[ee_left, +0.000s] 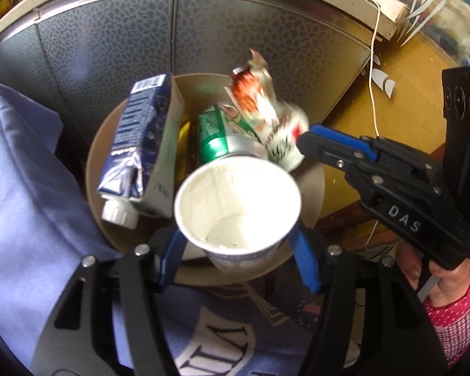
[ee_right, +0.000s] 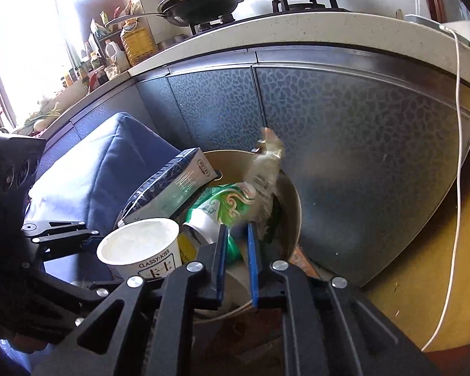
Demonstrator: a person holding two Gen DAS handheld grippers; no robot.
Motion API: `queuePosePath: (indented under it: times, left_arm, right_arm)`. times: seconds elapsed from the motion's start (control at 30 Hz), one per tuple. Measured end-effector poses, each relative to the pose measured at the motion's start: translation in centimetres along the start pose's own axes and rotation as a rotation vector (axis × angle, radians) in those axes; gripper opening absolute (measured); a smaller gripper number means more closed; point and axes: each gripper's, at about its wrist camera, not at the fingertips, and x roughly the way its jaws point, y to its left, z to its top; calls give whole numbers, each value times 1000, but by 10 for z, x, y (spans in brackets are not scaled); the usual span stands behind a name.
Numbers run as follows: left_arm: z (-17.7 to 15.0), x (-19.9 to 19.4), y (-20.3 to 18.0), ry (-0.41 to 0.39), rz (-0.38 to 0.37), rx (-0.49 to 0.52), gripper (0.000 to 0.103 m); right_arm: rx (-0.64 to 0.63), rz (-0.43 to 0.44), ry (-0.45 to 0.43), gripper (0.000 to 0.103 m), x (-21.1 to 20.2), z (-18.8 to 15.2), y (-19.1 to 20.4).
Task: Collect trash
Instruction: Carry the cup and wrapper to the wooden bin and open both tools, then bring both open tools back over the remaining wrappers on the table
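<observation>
Left claw [ee_left: 238, 244]: grips white cup [ee_left: 238, 200] over bin [ee_left: 310, 181].
Right claw [ee_right: 236, 244]: slightly parted, empty; wrapper [ee_right: 266, 169] blurred beyond.
Right view only: stove [ee_right: 297, 3] on surface [ee_right: 297, 31].

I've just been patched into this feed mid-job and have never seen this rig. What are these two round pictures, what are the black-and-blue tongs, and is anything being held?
No robot here: a person carries a hand-held gripper in each hand, each with a fisheye camera looking along its blue fingers.

The left wrist view shows the left hand-held gripper shut on a white yogurt cup, over a round tan bin on the floor. In the bin: a blue carton, a green can and a blurred wrapper.

The right wrist view shows the right hand-held gripper slightly open, nothing between its fingers; the wrapper lies just beyond them.
</observation>
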Motion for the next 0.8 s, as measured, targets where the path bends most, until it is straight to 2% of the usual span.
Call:
queuePosePath:
  times: [0.17, 0.3, 0.53, 0.67, 0.8]
  left_arm:
    - [-6, -11, 6, -16, 9, -17, 63]
    - [-9, -25, 11, -41, 2, -37, 63]
    - [-17, -70, 26, -150, -41, -76, 63]
    - [-24, -97, 54, -205, -59, -163, 63]
    - [-47, -129, 88, -263, -42, -250, 63]
  right_arm:
    - [23, 1, -14, 26, -12, -4, 2]
    - [49, 9, -42, 26, -27, -6, 5]
    - [105, 63, -99, 26, -55, 3, 12]
    - [91, 98, -116, 26, -64, 8, 30]
    - [54, 157, -119, 26, -68, 14, 58]
